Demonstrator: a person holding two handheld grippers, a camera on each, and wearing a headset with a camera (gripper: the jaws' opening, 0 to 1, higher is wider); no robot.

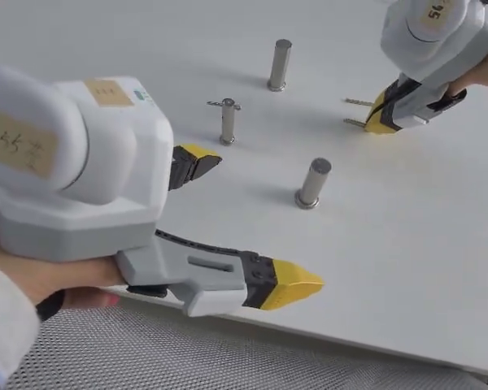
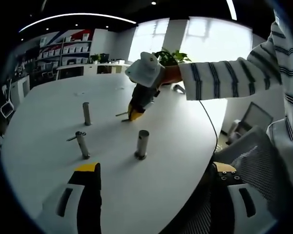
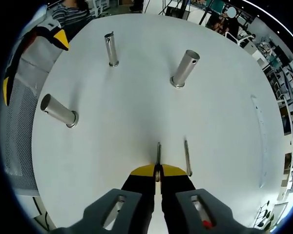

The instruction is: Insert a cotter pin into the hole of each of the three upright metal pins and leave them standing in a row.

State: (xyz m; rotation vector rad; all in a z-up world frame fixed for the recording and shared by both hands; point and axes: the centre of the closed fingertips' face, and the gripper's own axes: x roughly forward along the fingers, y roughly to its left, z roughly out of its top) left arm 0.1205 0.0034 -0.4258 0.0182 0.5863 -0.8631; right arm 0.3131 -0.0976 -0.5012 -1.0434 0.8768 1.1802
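Note:
Three upright metal pins stand on the white table (image 1: 407, 244): a far one (image 1: 279, 65), a middle one (image 1: 228, 120) with a cotter pin through its top, and a near one (image 1: 313, 183). My right gripper (image 1: 374, 122) is shut on a cotter pin (image 3: 158, 156), low over the table to the right of the pins. A second cotter pin (image 3: 186, 157) lies loose just beside it (image 1: 358, 101). My left gripper (image 1: 248, 223) is open and holds nothing, near the front edge, its jaws pointing towards the pins (image 2: 142, 144).
The table's front edge (image 1: 350, 341) runs close below my left gripper, with a grey mesh chair seat (image 1: 146, 357) under it. A person's striped sleeve (image 2: 224, 78) reaches in behind the right gripper (image 2: 132, 114). Bare table surface lies right of the near pin.

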